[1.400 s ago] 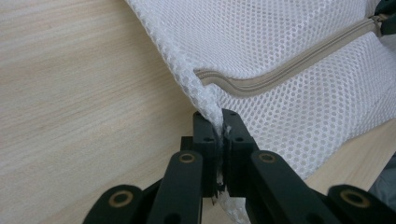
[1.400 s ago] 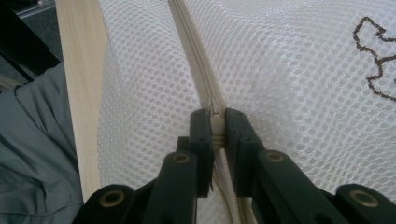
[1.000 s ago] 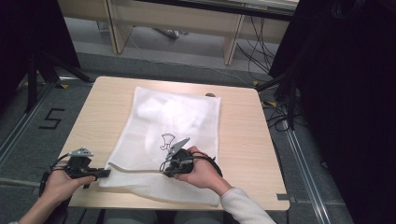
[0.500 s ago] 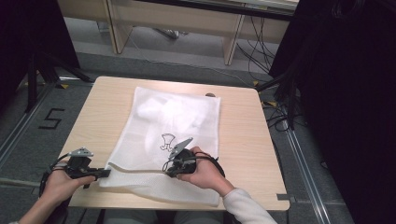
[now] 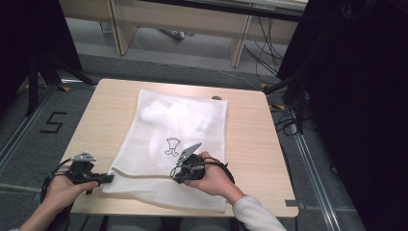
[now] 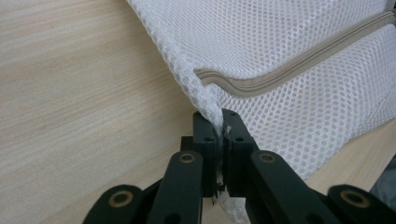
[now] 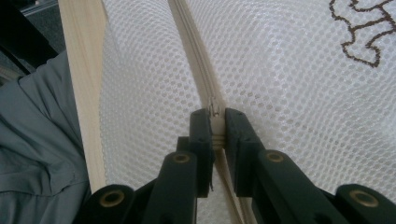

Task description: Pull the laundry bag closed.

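Lying flat across the middle of the pale wooden counter (image 5: 110, 115), the white mesh laundry bag (image 5: 178, 130) reaches from the far half down to the near edge, with a small dark line-drawn emblem (image 5: 172, 146) printed near its centre and a bundle of white fabric showing through the mesh in its far part. A beige zipper (image 5: 144, 176) runs across the bag's near end, roughly parallel to the counter's near edge.

At the bag's near left corner, the left gripper (image 5: 107, 178) has its jaws closed on a pinch of the mesh; in the left gripper view the netting (image 6: 280, 60) is bunched between the two black pads (image 6: 205, 135), with the zipper band (image 6: 289, 70) curving away just beyond them. The person's left hand (image 5: 65, 190) holds this gripper at the counter's near left edge.

The right gripper (image 5: 176, 176) sits on the zipper line farther right, near the middle of the bag's width, held in the right hand (image 5: 211, 178). In the right gripper view its jaws are clamped on the small metal zipper pull (image 7: 215, 112), the zipper tape (image 7: 191, 51) running straight away from the pads, and grey clothing (image 7: 37, 140) shows past the counter edge.
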